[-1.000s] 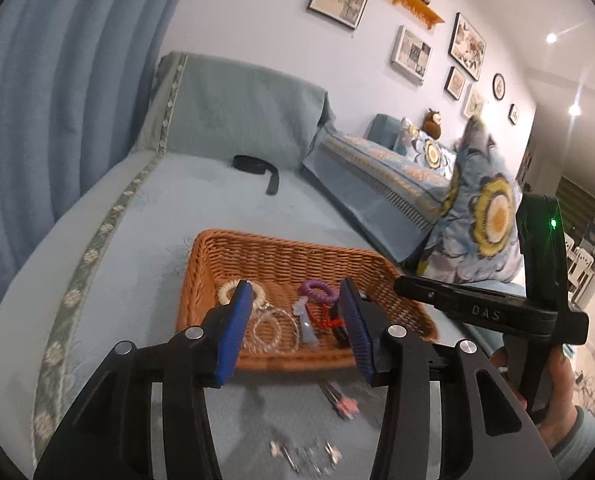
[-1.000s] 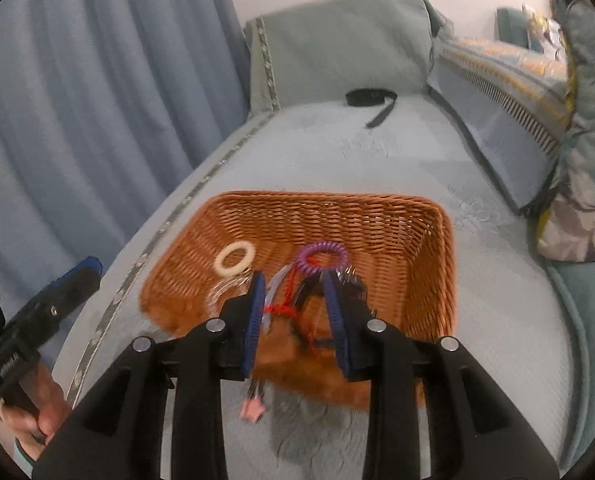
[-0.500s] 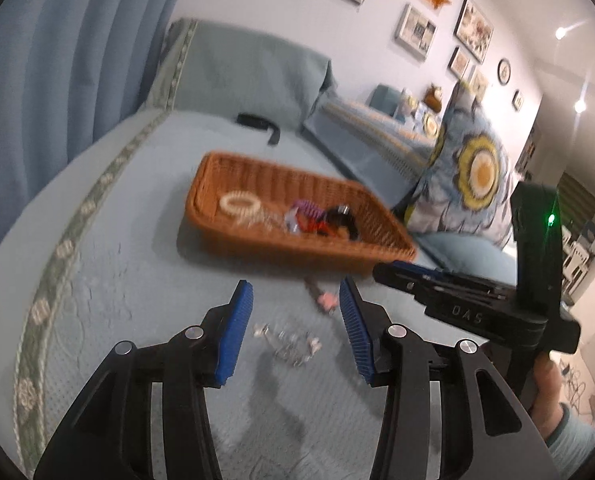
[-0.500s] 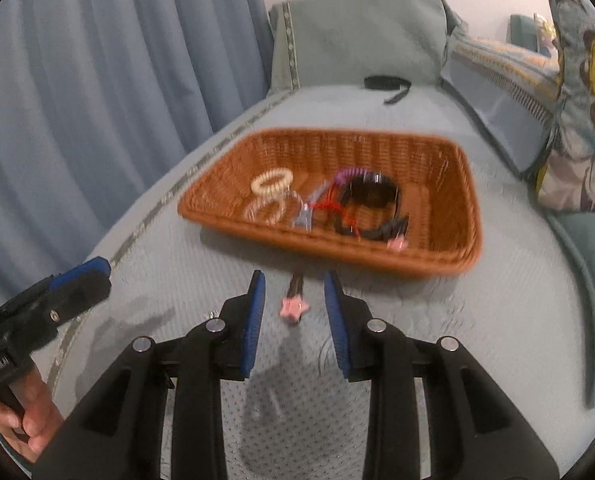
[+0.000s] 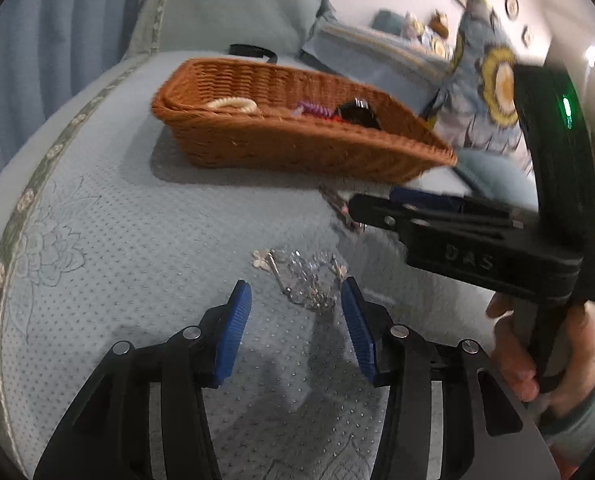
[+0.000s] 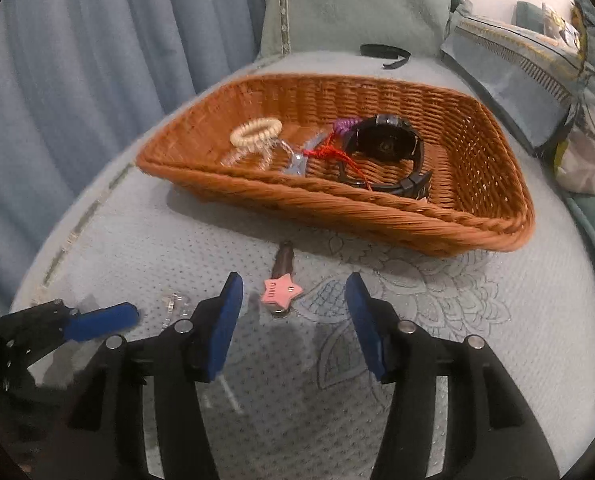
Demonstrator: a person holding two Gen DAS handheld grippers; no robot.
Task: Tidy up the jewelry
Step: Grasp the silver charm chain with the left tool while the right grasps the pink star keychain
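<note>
You are working on a pale blue-green quilted bedspread [image 6: 477,340] with a stitched flower pattern, blue curtains hanging at one side, and the landmark here is the shallow orange-brown wicker basket [image 6: 377,216] resting on it. The basket already holds a cream coiled hair tie [image 6: 256,131], a purple coiled tie [image 6: 343,124], a red cord [image 6: 333,155] and a black wristwatch [image 6: 389,146]. Two pieces lie outside it, just in front of its near wall: a hair clip with a pink star [image 6: 281,289] and, a little further from the basket, a tangle of clear crystal and silver jewelry [image 5: 303,276]. Your right gripper [image 6: 293,320] is spread wide and empty, low over the bedspread with the star clip between its blue pads, nothing touching yet. Your left gripper [image 5: 297,332] is likewise wide and empty, with the crystal tangle just ahead of its tips. I judge the step in hand to be picking up these last two pieces. For the clip, lower until the pads nearly brush the fabric, centre on the star, then close across it; a flat clip can slip or drag cloth if you pinch too high. For the tangle, push further forward so the pads straddle the bulk, not a loose end, or it may trail and snag on the basket rim.
</note>
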